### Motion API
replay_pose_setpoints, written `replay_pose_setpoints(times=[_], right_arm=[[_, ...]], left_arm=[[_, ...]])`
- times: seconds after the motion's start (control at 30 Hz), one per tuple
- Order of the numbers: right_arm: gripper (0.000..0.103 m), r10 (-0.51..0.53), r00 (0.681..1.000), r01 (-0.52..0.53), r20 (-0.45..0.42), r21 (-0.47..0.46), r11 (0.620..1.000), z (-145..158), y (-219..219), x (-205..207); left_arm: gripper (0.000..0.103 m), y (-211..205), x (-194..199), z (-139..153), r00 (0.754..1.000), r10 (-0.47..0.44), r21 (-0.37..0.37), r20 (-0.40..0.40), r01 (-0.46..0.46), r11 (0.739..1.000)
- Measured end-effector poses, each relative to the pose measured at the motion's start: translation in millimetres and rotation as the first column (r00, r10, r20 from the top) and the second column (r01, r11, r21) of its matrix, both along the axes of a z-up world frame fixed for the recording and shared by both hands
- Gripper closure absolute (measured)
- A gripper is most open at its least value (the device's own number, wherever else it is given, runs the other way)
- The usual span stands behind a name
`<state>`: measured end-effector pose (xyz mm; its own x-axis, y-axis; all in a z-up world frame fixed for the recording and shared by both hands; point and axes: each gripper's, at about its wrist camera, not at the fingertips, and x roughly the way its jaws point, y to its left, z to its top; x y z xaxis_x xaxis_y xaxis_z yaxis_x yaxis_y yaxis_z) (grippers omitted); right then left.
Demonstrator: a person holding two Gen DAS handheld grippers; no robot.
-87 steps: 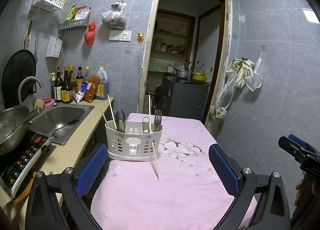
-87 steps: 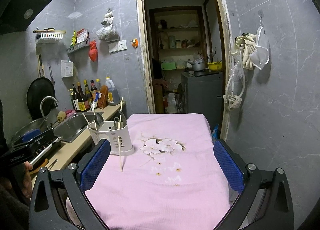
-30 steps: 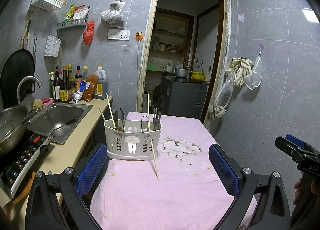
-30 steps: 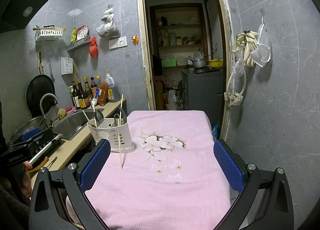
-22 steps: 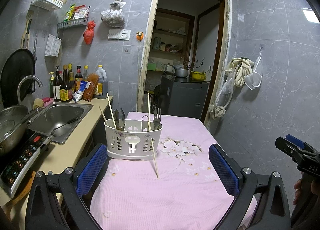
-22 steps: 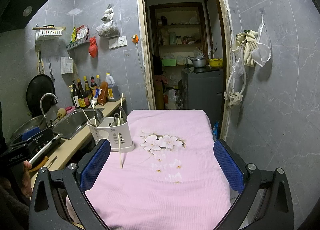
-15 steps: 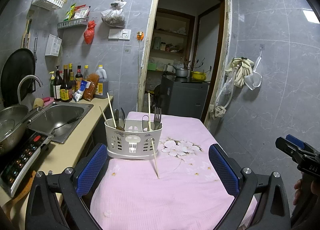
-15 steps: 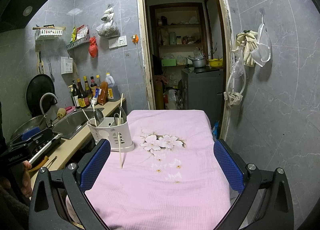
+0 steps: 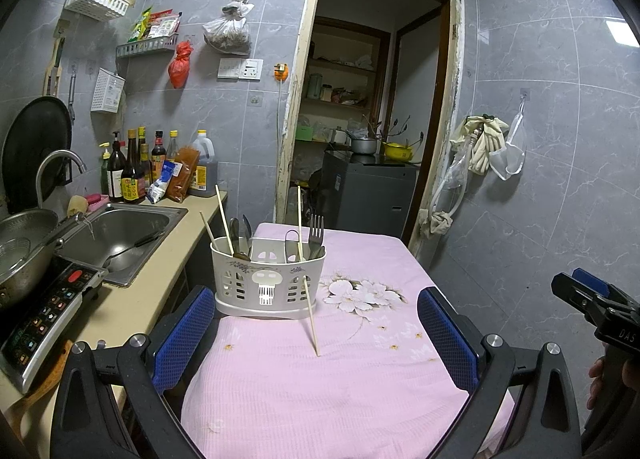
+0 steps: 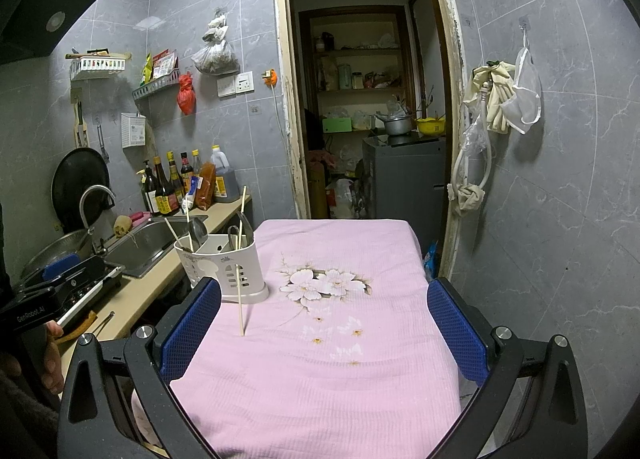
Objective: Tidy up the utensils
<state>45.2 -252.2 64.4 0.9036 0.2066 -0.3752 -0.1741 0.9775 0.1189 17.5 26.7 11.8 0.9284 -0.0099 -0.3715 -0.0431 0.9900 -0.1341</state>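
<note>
A white plastic utensil caddy [image 9: 267,278] [image 10: 224,262] stands on the pink tablecloth [image 9: 340,387] [image 10: 340,339] near the table's left edge. Chopsticks, spoons and a fork [image 9: 316,235] stand inside it. One chopstick [image 9: 307,291] [image 10: 241,299] leans against the caddy's front, its lower tip on the cloth. My left gripper [image 9: 316,327] is open, held back from the caddy with nothing between its blue pads. My right gripper [image 10: 324,323] is open too, over the cloth to the right of the caddy, holding nothing.
A counter along the left holds a steel sink [image 9: 116,231], an induction cooker [image 9: 44,311] with a wok, and several bottles [image 9: 136,175]. An open doorway [image 9: 360,139] lies behind the table. A grey tiled wall with hanging gloves [image 9: 484,143] runs along the right.
Both grippers have drifted only slightly; the caddy and the leaning chopstick stand as before. Both stay open.
</note>
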Motion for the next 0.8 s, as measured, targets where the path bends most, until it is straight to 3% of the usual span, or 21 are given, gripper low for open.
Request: replay_pose_setpoints(times=[0.8], right_arm=[[0.002,0.0,1.0,0.0,-0.002,-0.002,1.0,2.5,0.3,0.0]], left_arm=[[0.001,-2.6,-1.8,-0.3,1.0,-0.002,0.005,-0.003,0.002,1.0]])
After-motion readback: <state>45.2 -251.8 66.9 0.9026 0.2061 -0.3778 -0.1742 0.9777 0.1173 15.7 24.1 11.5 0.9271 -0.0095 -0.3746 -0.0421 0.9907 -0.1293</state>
